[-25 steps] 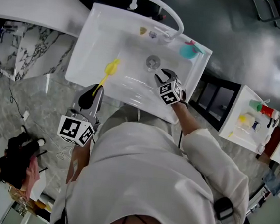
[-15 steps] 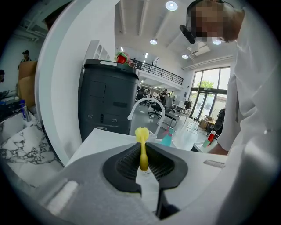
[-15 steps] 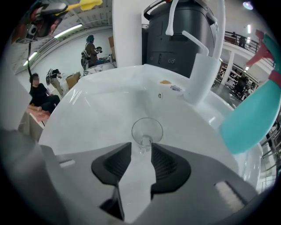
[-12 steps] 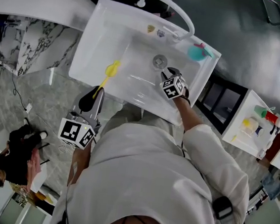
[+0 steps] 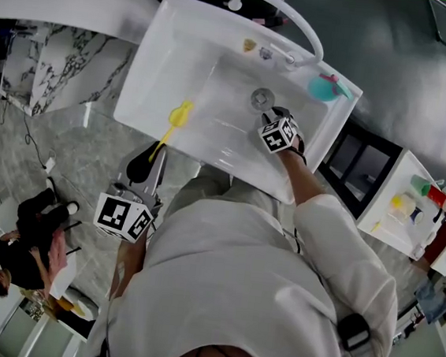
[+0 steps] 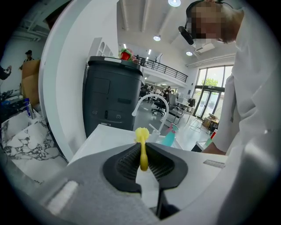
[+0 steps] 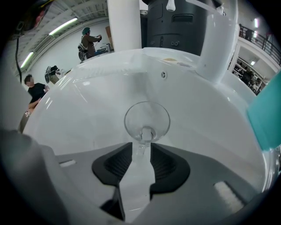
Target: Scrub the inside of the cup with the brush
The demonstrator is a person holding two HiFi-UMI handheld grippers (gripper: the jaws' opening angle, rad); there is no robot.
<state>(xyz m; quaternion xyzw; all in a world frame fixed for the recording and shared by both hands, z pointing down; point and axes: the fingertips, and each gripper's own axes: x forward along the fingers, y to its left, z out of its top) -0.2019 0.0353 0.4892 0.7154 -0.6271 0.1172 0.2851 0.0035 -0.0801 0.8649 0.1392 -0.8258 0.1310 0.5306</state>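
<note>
In the right gripper view, the cup (image 7: 146, 119) is a clear stemmed glass. Its round bowl points away from us over the white wall of the sink (image 7: 88, 101). Its stem lies between the fingers of the right gripper (image 7: 141, 147). These have just been closing, and their black ribbed pads meet the stem on both sides. The cup looks empty. The base of the white faucet (image 7: 217, 48) rises at the far rim, with a teal bottle (image 7: 265, 118) at the right edge and a dark cabinet (image 7: 175, 22) behind. Two people (image 7: 89, 41) stand in the hall beyond.

In the left gripper view, the fingers of the left gripper (image 6: 143, 151) are clamped on the thin handle of the yellow brush (image 6: 142, 136). Its frilled head sticks up past the fingertips, in front of the sink's near rim. Behind that we see a bright open hall with ceiling lights and tall windows.

In the head view, the brush head reaches over the sink's near left edge, while the left gripper itself stays outside the basin. The right gripper is down inside the basin, just beside the drain (image 5: 263, 99). We cannot make out the glass cup here. The sink stands on a grey marbled floor (image 5: 91, 152). A white stand (image 5: 382, 175) holding coloured bottles (image 5: 428, 191) is well off to the right.
</note>
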